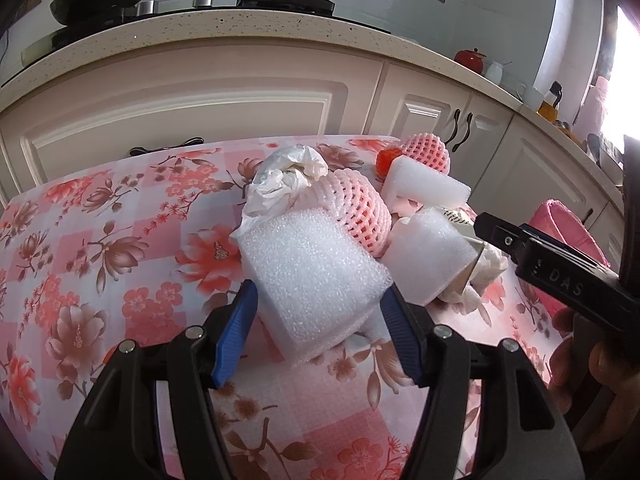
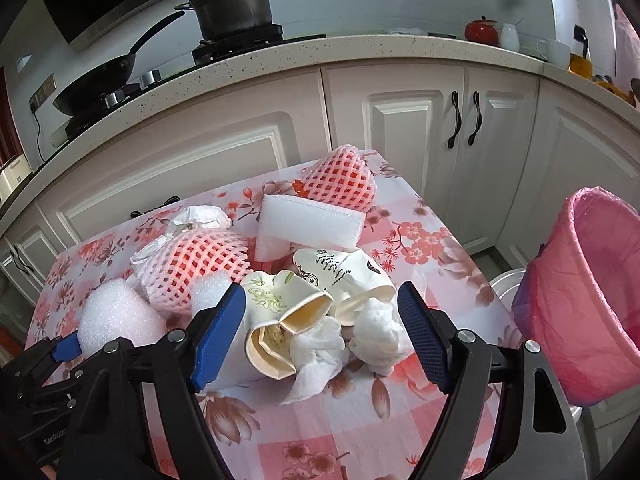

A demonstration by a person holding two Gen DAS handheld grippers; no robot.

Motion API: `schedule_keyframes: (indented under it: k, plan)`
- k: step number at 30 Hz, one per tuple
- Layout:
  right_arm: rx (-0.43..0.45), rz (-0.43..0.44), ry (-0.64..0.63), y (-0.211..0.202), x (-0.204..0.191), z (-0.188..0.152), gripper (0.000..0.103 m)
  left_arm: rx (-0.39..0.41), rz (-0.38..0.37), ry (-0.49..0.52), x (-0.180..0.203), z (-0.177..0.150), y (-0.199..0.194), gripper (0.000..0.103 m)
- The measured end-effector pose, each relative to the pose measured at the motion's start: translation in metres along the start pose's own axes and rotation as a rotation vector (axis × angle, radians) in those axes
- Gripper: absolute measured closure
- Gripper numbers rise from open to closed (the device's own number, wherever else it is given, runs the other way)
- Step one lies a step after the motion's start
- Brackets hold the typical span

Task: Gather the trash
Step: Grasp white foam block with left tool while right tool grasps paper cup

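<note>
Trash lies piled on a floral tablecloth (image 1: 100, 248). My left gripper (image 1: 316, 312) has its blue fingers on both sides of a white foam wrap (image 1: 312, 276), touching it. Behind it lie a crumpled plastic bag (image 1: 284, 180), a pink foam fruit net (image 1: 360, 208) and a white foam block (image 1: 428, 184). My right gripper (image 2: 320, 328) is open around crushed paper cups (image 2: 288, 312) and crumpled tissue (image 2: 376, 332). A pink-lined bin (image 2: 588, 300) stands right of the table.
A second fruit net (image 2: 340, 180) lies at the table's far corner. White kitchen cabinets (image 2: 400, 128) and a counter with a pot (image 2: 236, 4) and a wok (image 2: 96, 84) stand behind. The left gripper (image 2: 60, 352) shows at the right wrist view's left.
</note>
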State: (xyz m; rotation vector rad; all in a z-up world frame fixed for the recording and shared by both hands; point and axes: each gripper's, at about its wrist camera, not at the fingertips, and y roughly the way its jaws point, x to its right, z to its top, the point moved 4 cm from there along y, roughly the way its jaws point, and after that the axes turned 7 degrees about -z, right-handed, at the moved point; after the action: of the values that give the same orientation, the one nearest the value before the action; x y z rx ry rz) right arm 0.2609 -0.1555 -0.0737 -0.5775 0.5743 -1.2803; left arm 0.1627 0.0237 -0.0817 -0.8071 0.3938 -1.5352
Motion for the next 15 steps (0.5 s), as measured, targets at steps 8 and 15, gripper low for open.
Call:
schedule_keyframes:
  k: [8, 15]
  plan:
    - [-0.081, 0.032, -0.051, 0.022, -0.016, -0.003, 0.077, 0.008, 0.001, -0.010, -0.005, 0.001, -0.003, 0.042]
    - [-0.062, 0.064, -0.098, 0.010, -0.028, -0.013, 0.088, 0.011, 0.003, -0.014, -0.006, 0.000, -0.006, 0.042]
